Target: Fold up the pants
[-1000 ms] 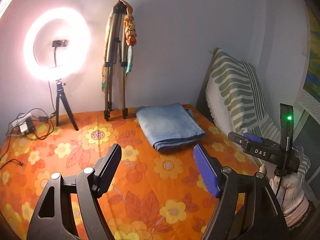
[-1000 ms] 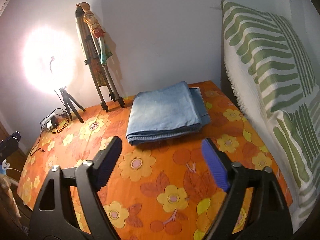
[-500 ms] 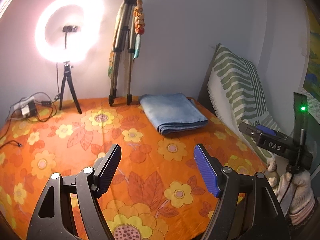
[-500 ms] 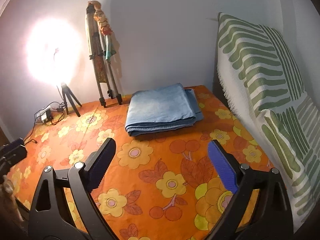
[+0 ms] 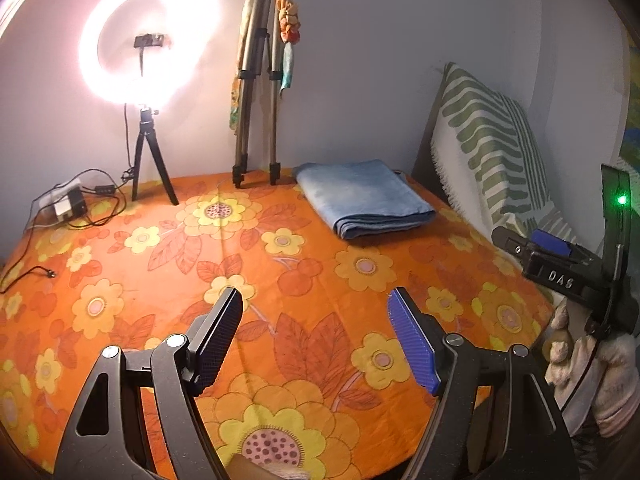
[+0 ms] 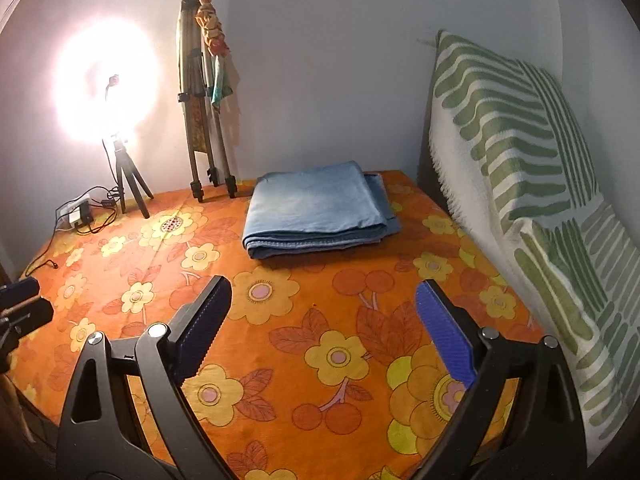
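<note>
Both the left gripper (image 5: 314,306) and the right gripper (image 6: 322,300) hang released and empty over the orange flowered counter (image 6: 280,344), well short of the folded blue pants (image 6: 316,210) lying near the back wall.

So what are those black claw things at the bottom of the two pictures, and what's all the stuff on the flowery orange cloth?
Those claws are two grabbers that a person holds, one in each hand. Each has a little camera looking along its fingers, so each picture is that grabber's own view. The left gripper and the right gripper are both open and hold nothing; the right one's jaws have just been opening. In the left view the right grabber also peeks in at the edge. On the flowery bedspread lie the folded blue pants. By the wall stand a glowing ring light and a closed tripod. A green striped blanket hangs at the side.
</note>
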Tool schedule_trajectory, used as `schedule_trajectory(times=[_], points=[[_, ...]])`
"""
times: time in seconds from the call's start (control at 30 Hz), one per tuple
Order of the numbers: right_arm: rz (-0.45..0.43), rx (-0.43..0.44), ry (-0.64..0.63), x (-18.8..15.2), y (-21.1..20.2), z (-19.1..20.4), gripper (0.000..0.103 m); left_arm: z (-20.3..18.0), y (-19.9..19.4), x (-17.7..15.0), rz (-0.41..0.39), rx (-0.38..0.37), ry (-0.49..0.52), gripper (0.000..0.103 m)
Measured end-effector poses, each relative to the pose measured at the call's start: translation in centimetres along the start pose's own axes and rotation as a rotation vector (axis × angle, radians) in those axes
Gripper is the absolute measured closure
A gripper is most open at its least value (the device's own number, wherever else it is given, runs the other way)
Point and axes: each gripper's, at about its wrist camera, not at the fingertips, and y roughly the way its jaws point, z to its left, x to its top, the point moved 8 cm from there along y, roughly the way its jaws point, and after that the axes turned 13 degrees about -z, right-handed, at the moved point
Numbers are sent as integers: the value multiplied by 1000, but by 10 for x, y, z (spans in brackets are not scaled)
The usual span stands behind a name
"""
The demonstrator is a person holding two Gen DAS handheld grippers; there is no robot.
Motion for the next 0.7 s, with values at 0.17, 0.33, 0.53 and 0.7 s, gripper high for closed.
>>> schedule_trajectory(times=[0.17,0.33,0.53,0.7], points=[[9,12,10,-2,0,2,8,-2,2,-6,18,1,21,28],[3,19,-5,-2,-2,8,8,-3,2,-10,28,3,27,28],[-6,20,-13,-2,-5,12,8,-4,-1,-8,21,-6,15,27],[-3,16,-11,-3,-6,12,8,-2,-4,-5,8,-2,9,27]])
